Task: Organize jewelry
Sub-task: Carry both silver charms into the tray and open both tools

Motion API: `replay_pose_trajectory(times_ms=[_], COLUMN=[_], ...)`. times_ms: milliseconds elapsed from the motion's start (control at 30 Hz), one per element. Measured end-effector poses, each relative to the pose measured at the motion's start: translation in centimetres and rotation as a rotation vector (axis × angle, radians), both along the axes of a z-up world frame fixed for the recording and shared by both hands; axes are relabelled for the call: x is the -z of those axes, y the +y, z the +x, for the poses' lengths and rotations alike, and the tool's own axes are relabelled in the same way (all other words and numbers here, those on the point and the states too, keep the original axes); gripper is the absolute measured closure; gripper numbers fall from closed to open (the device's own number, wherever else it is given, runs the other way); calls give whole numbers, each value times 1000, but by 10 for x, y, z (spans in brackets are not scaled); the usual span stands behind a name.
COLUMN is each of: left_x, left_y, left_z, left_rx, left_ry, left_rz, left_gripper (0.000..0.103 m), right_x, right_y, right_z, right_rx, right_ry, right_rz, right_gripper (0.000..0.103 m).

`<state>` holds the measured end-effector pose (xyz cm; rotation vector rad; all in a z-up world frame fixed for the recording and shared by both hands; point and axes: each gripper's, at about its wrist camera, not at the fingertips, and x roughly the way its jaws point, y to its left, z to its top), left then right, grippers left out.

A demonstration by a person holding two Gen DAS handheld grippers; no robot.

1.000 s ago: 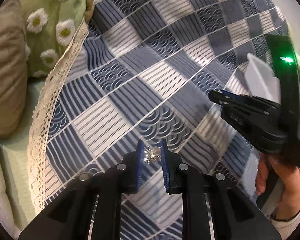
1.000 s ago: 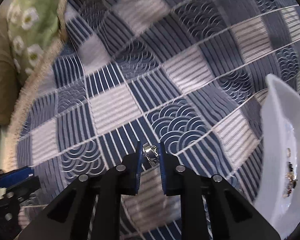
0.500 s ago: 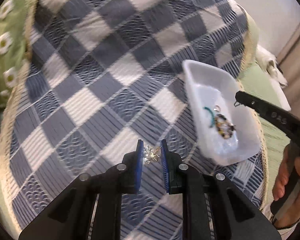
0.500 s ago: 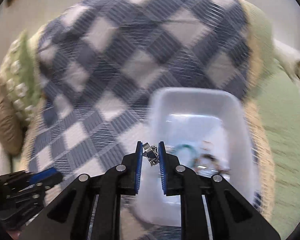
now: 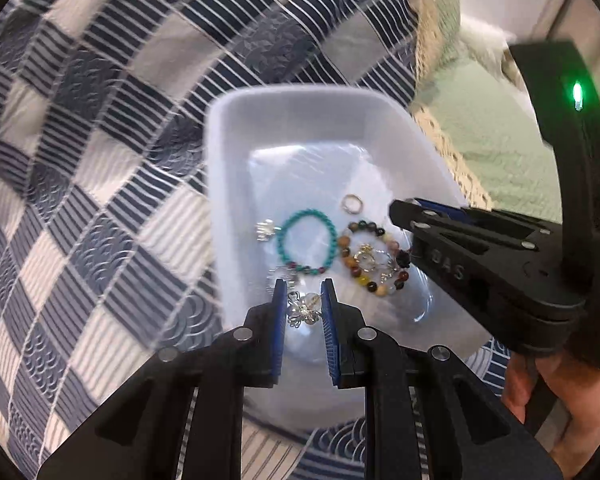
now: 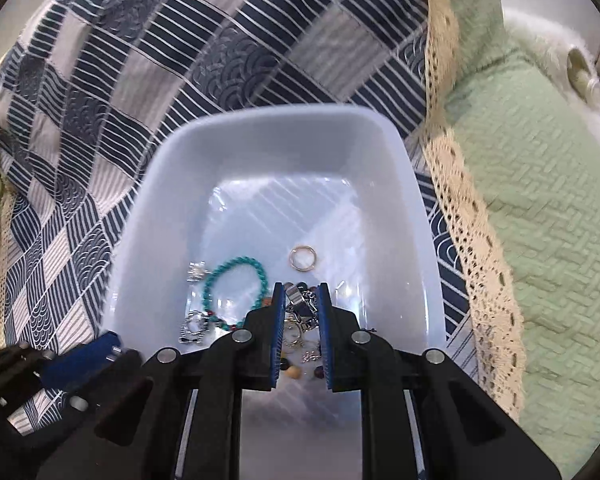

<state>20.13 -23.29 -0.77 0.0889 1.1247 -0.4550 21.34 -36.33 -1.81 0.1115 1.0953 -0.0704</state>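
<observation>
You are at the deposit step. Both claws hang over the white rectangular plastic tray (image 6: 384, 152), which rests on the blue-and-white checked quilt (image 6: 100, 160) of the bed.

1. Left claw (image 5: 304, 308): nearly closed, pinching a small silver flower-shaped trinket (image 5: 305, 309) above the tray's near end.
2. Right claw (image 6: 301, 308): nearly closed, pinching a small silver clasp piece (image 6: 298, 300) above the beaded pieces.

Already in the tray: a turquoise bead bracelet (image 6: 236, 268), a thin gold ring (image 6: 302, 258) and a brown multicolour bead bracelet (image 5: 374, 256).

Next move, as judged: lower each claw inside the tray walls, then open the jaws. Keep the 2 claws apart.
</observation>
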Motion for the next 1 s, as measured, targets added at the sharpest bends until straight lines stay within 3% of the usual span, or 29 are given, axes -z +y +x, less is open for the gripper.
replay_pose_trajectory(times_ms=[100, 267, 700, 800, 933, 1000], left_x=[11, 26, 33, 32, 24, 20], left_y=[-17, -22, -22, -23, -21, -19], left_z=[-1, 1, 2, 1, -2, -2], left_rx=[25, 31, 31, 33, 25, 22], left_ry=[-32, -17, -11, -10, -30, -31], left_rz=[46, 90, 110, 104, 97, 82], left_gripper=[87, 87, 85, 80, 65, 64], right_x=[5, 16, 24, 25, 28, 29], right_y=[-3, -6, -4, -4, -1, 1], right_z=[5, 10, 13, 13, 14, 15], right_rx=[4, 16, 17, 18, 5, 0], right_ry=[9, 37, 57, 61, 70, 76], right_rz=[23, 43, 36, 38, 31, 22], right_gripper=[86, 86, 86, 86, 86, 86])
